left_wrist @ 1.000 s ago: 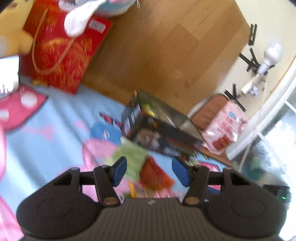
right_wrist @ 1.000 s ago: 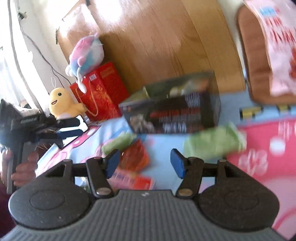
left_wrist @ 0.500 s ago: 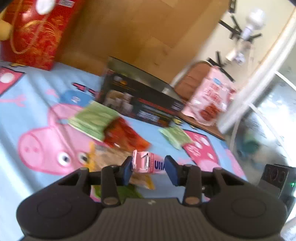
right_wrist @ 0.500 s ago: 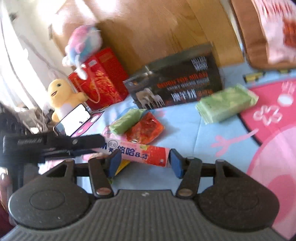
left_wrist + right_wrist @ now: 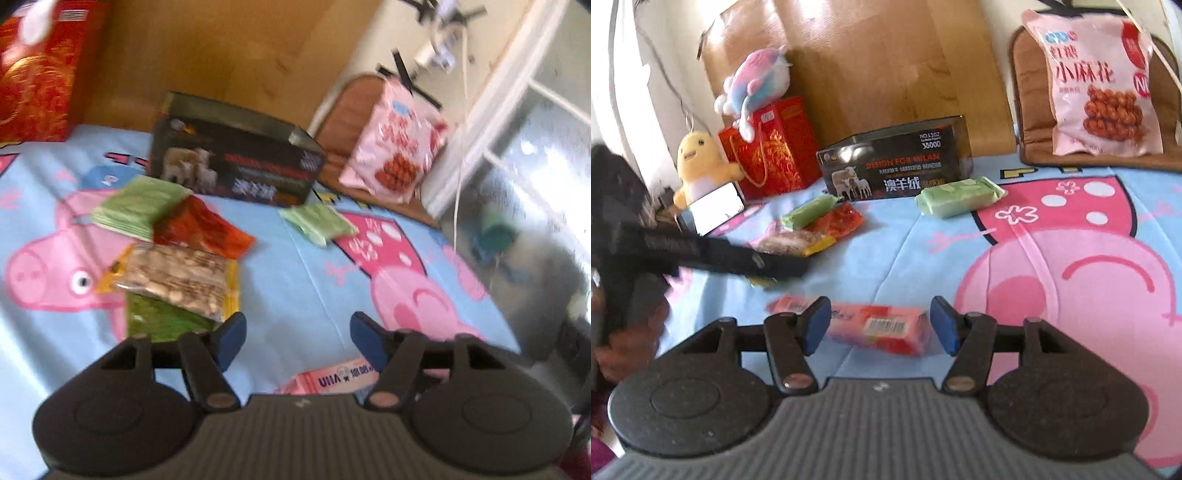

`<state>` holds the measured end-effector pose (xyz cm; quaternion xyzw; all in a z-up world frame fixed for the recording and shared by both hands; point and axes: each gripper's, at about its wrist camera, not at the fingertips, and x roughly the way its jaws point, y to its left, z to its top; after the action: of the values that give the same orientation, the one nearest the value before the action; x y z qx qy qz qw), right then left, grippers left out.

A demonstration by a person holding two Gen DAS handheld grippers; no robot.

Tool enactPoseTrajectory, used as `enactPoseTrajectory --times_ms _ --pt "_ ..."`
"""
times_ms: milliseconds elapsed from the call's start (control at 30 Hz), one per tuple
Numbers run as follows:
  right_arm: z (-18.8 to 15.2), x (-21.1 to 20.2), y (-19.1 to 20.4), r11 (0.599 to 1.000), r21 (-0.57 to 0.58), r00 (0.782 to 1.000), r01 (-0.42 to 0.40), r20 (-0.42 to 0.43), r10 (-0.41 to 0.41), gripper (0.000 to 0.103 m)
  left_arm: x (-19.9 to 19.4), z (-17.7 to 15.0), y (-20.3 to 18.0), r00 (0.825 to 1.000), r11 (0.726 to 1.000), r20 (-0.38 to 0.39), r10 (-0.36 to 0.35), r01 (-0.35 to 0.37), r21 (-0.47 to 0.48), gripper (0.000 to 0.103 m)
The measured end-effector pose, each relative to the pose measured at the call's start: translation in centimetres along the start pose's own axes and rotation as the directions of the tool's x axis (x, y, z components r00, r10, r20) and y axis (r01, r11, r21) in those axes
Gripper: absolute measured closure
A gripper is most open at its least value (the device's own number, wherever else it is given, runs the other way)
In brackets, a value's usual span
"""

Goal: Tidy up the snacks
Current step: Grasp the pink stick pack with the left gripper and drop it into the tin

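Observation:
A pink snack bar (image 5: 879, 326) lies on the cartoon bedsheet between the open fingers of my right gripper (image 5: 881, 325); in the left wrist view it (image 5: 332, 378) lies just under my open, empty left gripper (image 5: 297, 339). A pile of snacks sits to the left: a nut bag (image 5: 177, 280), a red packet (image 5: 201, 230), a green packet (image 5: 140, 206) and a dark green pack (image 5: 159, 321). Another green packet (image 5: 960, 197) lies apart. The black open box (image 5: 897, 168) stands at the back.
A large pink snack bag (image 5: 1100, 85) leans on a brown cushion (image 5: 1030, 110) at the back right. A red gift bag (image 5: 772, 151), plush toys (image 5: 698, 166) and a phone (image 5: 714, 208) stand at the back left. The left gripper's body (image 5: 701, 254) crosses the right wrist view.
My left gripper was closed around the pink bar half a second ago; it has opened and the bar now lies on the sheet. My right gripper has come down around the bar.

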<state>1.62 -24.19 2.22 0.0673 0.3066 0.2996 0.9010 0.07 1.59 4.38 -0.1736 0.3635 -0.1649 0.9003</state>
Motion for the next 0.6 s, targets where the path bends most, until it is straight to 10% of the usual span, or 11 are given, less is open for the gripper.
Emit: enactPoseTrajectory --times_ms 367,600 --pt "-1.0 -0.6 -0.1 0.995 -0.103 0.999 -0.003 -0.052 -0.002 0.036 0.4 -2.2 0.1 0.993 0.997 -0.100 -0.055 0.048 -0.068 0.043" --pt "-1.1 0.2 0.4 0.990 -0.140 0.997 -0.001 -0.073 -0.009 0.049 2.1 -2.8 -1.5 0.989 1.000 -0.145 -0.029 0.029 -0.005 0.066"
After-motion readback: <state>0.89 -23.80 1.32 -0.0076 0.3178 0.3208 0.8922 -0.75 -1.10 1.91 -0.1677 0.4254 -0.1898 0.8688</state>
